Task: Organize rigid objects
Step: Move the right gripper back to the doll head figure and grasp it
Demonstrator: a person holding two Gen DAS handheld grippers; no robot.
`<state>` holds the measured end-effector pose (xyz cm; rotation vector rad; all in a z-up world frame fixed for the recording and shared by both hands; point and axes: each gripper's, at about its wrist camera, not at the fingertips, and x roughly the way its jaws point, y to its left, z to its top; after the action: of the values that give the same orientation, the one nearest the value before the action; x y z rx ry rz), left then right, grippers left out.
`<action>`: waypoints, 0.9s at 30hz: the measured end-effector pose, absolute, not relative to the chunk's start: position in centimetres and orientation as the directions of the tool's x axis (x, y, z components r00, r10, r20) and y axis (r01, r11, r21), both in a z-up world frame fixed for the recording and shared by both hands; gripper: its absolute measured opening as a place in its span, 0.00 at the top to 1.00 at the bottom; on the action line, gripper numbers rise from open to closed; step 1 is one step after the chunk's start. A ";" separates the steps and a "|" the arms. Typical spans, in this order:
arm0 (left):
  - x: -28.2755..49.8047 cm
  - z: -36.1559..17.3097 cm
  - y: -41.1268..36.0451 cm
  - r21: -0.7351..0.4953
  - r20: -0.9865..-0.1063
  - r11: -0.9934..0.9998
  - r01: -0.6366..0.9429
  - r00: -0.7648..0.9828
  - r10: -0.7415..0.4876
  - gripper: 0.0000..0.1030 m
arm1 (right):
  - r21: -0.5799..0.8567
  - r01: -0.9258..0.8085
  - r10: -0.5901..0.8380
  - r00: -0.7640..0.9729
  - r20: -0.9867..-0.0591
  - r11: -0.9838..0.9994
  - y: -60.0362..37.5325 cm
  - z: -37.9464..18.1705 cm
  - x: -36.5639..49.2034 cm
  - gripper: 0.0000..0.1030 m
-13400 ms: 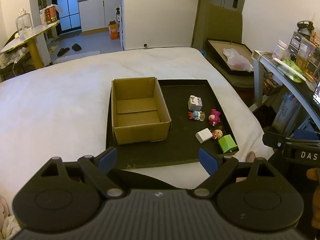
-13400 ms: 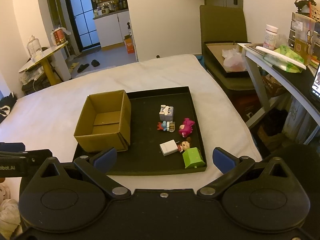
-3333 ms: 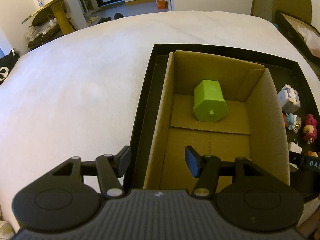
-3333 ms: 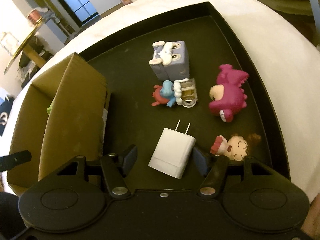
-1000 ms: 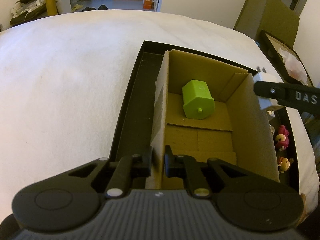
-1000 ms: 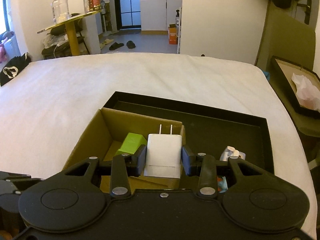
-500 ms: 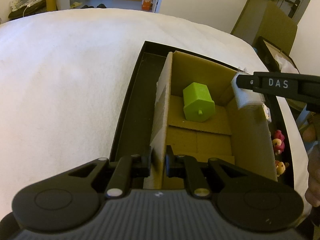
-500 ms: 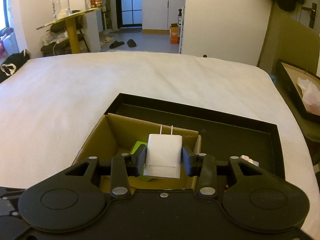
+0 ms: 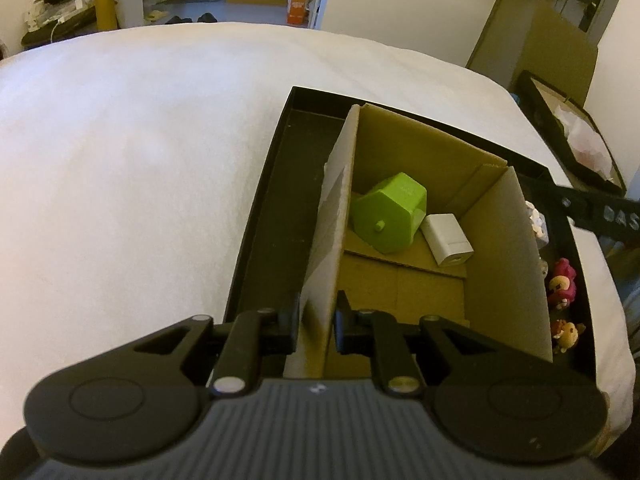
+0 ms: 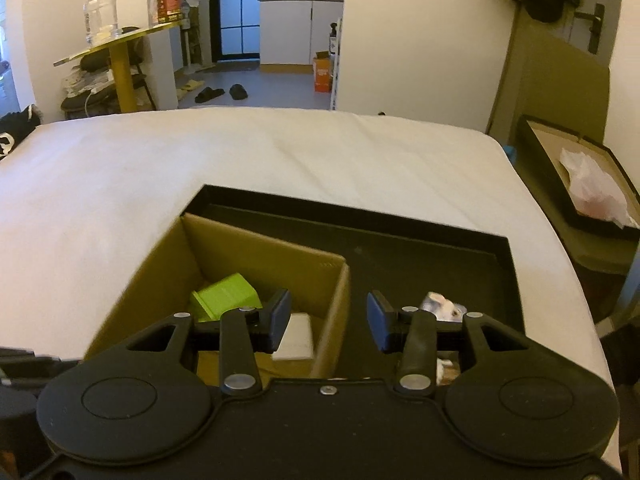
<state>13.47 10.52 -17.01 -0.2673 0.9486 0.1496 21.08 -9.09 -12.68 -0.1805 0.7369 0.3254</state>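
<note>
**Charger dropped in the box; figurines come next**

Now that the white charger [image 9: 447, 234] lies in the cardboard box [image 9: 504, 240] beside the green block [image 9: 390, 216], the right gripper [image 10: 328, 316] has just been opening, its fingers released and empty. The left gripper [image 9: 317, 322] pinches the box's left wall, though loosening. Next: figurines [image 9: 562, 284] on the tray [image 9: 276, 216], hemmed between box wall and tray rim.
</note>
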 end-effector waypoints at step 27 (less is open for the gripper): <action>12.8 -15.1 7.9 0.021 -0.779 0.961 -0.277 0.598 0.189 0.57 | 0.028 -0.187 0.151 0.687 -0.711 0.982 -20.2 -16.1 19.2 0.29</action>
<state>12.81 7.93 -15.09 -0.1061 0.8896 0.2712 19.18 -20.19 -16.08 -0.0480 0.7908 0.1894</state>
